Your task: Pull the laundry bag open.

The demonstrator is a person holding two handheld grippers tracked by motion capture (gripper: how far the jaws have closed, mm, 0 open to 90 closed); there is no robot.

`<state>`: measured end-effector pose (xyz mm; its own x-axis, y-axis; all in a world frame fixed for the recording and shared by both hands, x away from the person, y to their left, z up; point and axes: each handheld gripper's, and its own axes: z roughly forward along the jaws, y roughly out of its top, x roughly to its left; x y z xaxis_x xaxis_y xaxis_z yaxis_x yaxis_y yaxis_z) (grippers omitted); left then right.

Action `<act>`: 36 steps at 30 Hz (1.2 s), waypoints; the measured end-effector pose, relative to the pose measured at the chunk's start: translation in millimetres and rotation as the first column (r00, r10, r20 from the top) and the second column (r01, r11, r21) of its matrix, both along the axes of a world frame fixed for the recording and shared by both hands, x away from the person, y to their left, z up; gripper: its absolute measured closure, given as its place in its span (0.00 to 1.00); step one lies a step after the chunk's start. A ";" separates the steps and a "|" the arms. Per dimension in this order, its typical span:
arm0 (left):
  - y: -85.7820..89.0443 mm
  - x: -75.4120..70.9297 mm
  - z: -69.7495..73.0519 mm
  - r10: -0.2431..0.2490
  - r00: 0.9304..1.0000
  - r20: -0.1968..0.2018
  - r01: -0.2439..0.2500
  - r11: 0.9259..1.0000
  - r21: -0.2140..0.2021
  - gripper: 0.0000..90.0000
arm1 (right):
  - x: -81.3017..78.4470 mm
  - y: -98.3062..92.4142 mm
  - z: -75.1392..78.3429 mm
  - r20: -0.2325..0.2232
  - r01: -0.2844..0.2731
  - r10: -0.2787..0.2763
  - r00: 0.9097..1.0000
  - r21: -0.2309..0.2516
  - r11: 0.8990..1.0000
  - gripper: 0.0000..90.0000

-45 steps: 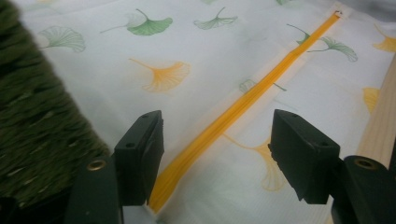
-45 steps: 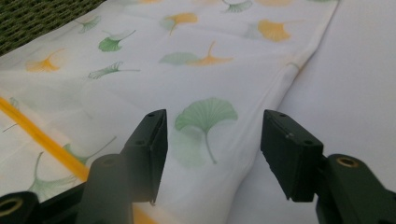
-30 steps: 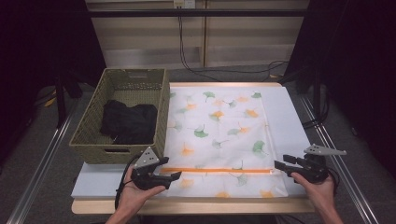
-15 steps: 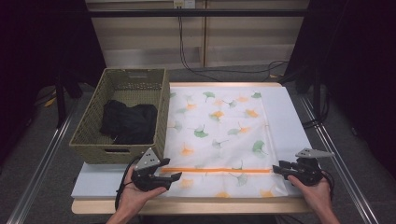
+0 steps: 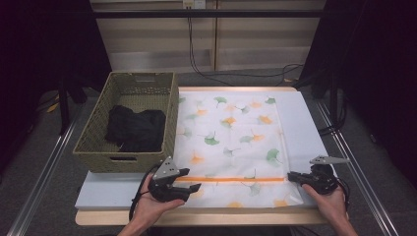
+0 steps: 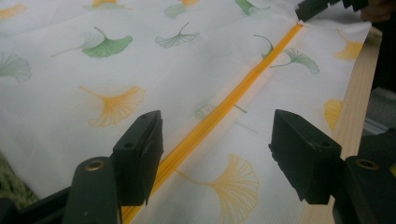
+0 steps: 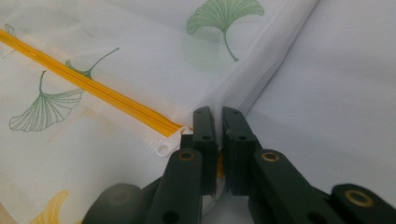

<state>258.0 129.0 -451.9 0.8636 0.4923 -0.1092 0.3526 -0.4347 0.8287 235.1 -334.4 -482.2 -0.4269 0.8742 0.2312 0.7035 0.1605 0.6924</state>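
White cloth with green and orange ginkgo leaves (orange zipper); olive basket.

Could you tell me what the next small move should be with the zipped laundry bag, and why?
Probably close the left gripper on the orange zipper it straddles. The right gripper has just been closing and now pinches the bag's edge at the zipper's end, beside the white pull tab, while the left jaws stand open over the fabric, gripping nothing.

A woven basket holds black clothing; cables hang behind.
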 end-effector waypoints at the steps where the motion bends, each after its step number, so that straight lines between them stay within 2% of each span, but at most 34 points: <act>1: -2.6 0.2 -0.1 0.000 1.000 -0.008 0.000 1.000 -0.006 0.39 | 0.1 -0.5 0.2 -0.004 0.000 0.000 1.000 0.005 1.000 0.95; 4: -9.6 1.0 -0.3 -0.024 1.000 0.008 0.024 0.999 0.028 0.42 | -0.2 -0.3 1.2 -0.014 0.018 -0.018 1.000 0.018 1.000 0.96; 7: -14.6 4.2 -0.2 -0.030 1.000 0.001 0.030 0.999 0.030 0.45 | 0.2 -2.0 2.4 -0.008 0.016 -0.015 1.000 0.035 0.999 0.96; 9: -18.8 6.2 -0.1 -0.042 0.999 -0.005 0.042 0.999 0.017 0.49 | 0.3 -2.6 3.3 -0.003 0.019 -0.019 1.000 0.040 0.999 0.96; 16: -40.5 11.8 0.9 -0.093 0.995 -0.043 0.092 0.995 -0.036 0.49 | -0.7 -4.3 11.3 0.040 0.014 -0.016 0.999 0.065 0.998 0.96; 20: -54.6 12.9 3.2 -0.116 0.993 -0.020 0.115 0.993 -0.019 0.54 | -0.9 -4.3 14.7 0.051 0.026 -0.031 0.998 0.082 0.996 0.96; 23: -66.3 14.0 4.5 -0.137 0.991 -0.007 0.136 0.990 -0.025 0.59 | -0.8 -6.2 18.0 0.070 0.020 -0.027 0.997 0.090 0.996 0.96; 31: -96.5 16.1 2.7 -0.187 0.982 0.000 0.187 0.982 -0.027 0.67 | 1.6 -5.4 23.5 0.092 0.018 -0.027 0.995 0.098 0.995 0.96; 32: -98.3 16.9 3.5 -0.195 0.981 -0.001 0.195 0.981 -0.014 0.67 | 1.9 -5.5 24.3 0.095 0.016 -0.025 0.995 0.097 0.995 0.96; 33: -101.0 16.9 2.8 -0.194 0.981 -0.007 0.194 0.980 -0.036 0.68 | 2.1 -5.4 25.1 0.098 0.015 -0.025 0.995 0.099 0.995 0.96; 36: -107.5 18.1 2.3 -0.207 0.978 -0.011 0.206 0.977 -0.045 0.73 | 1.9 -4.9 27.5 0.101 0.012 -0.023 0.995 0.099 0.995 0.96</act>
